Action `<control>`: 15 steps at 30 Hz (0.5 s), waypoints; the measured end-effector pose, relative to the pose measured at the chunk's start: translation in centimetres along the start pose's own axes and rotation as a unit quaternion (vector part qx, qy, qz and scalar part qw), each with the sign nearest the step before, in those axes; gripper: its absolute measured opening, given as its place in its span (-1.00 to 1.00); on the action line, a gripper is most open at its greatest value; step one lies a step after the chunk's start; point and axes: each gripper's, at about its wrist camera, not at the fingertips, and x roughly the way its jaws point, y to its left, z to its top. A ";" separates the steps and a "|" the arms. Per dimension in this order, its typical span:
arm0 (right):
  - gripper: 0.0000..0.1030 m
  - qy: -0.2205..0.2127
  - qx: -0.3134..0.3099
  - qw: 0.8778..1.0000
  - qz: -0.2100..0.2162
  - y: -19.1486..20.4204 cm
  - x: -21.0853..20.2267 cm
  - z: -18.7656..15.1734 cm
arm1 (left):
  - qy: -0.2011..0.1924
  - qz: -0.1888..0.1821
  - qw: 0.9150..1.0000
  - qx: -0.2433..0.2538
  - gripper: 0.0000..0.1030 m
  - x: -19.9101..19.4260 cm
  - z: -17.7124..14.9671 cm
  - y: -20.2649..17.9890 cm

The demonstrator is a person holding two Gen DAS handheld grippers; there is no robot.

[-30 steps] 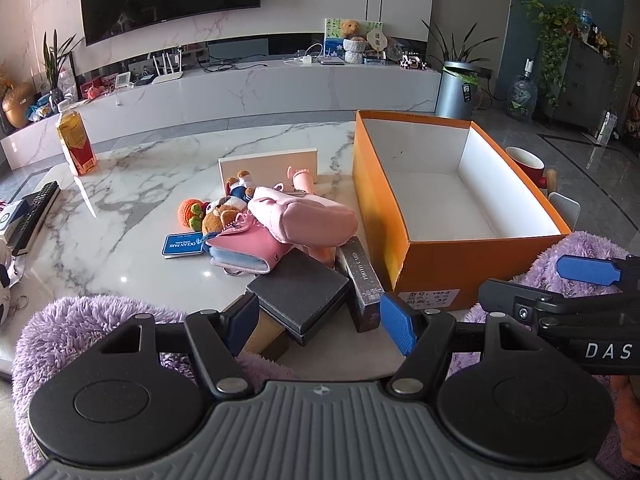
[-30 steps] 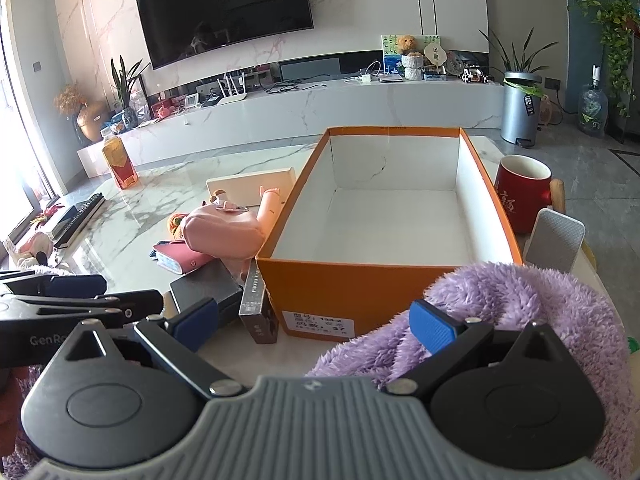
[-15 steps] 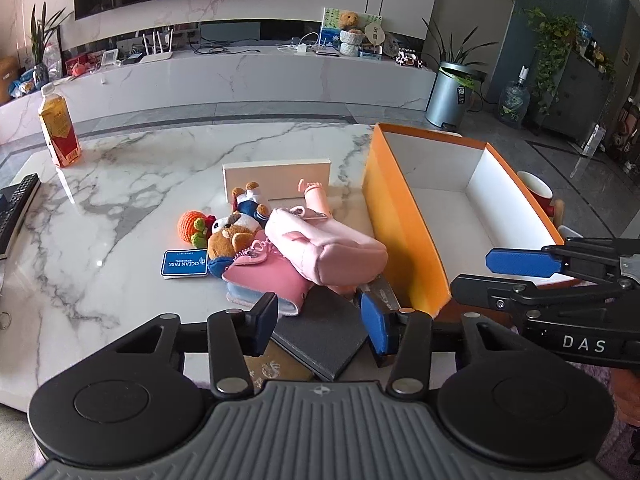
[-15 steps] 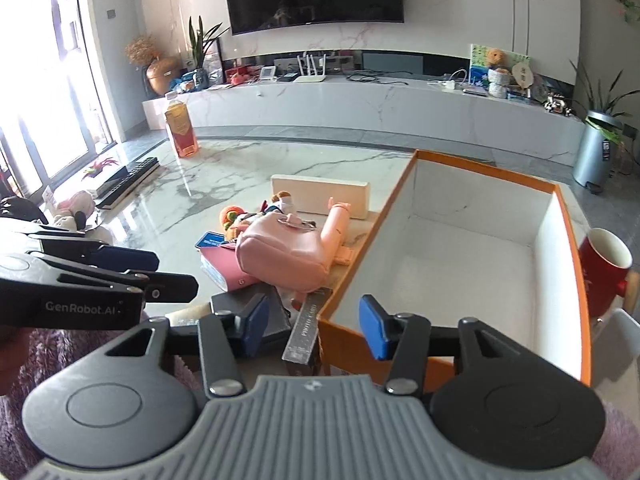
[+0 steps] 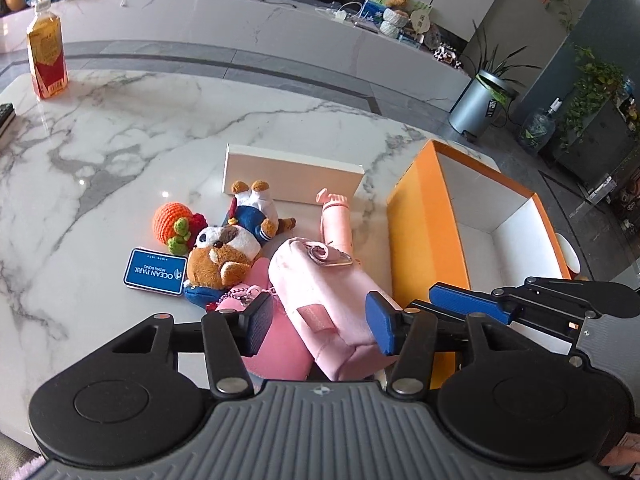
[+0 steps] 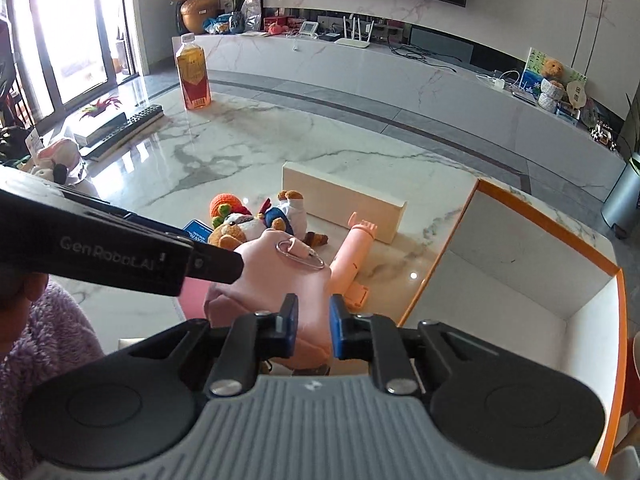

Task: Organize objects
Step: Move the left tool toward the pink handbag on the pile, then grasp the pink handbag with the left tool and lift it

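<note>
A pile of objects lies on the marble table (image 5: 100,152) beside an open orange box (image 5: 428,224). A light pink pouch (image 5: 324,292) with a carabiner lies on top. My left gripper (image 5: 320,326) is open, its fingers either side of the pouch's near end. My right gripper (image 6: 313,326) has its jaws nearly closed around the same pouch (image 6: 280,276); contact is not certain. Around it lie a plush dog (image 5: 228,248), an orange crochet toy (image 5: 172,224), a blue card (image 5: 156,272), a pink wallet (image 5: 276,344), a doll arm (image 5: 336,220) and a cream box (image 5: 292,176).
A drink bottle (image 5: 46,56) stands at the table's far left. A remote control (image 6: 124,128) lies near the left edge. The orange box (image 6: 520,280) holds nothing. A purple fuzzy sleeve (image 6: 44,344) is at the lower left of the right wrist view.
Both grippers have moved forward and up over the pile. The right gripper's jaws have narrowed around the pink pouch. The left gripper now straddles the pouch's near end.
</note>
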 end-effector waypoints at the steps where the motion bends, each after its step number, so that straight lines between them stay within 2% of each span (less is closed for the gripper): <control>1: -0.66 0.005 -0.004 1.000 0.001 0.0 0.6 0.2 | 0.007 -0.002 1.000 -0.004 0.17 0.6 0.2 0.1; 7: -0.69 0.027 -0.014 0.999 0.013 0.2 2.6 0.6 | 0.047 -0.008 0.998 -0.027 0.13 3.0 0.7 0.7; 11: -0.71 0.030 -0.011 0.999 0.018 0.1 3.0 0.5 | 0.042 -0.005 0.999 -0.022 -0.11 3.3 0.7 0.6; 13: -0.71 0.030 -0.012 0.999 0.019 0.2 3.0 0.5 | 0.033 -0.007 0.999 -0.018 -0.30 3.1 0.7 0.6; 15: -0.71 0.030 -0.012 0.999 0.019 0.3 2.9 0.6 | 0.020 -0.014 1.000 -0.014 -0.38 2.7 0.8 0.6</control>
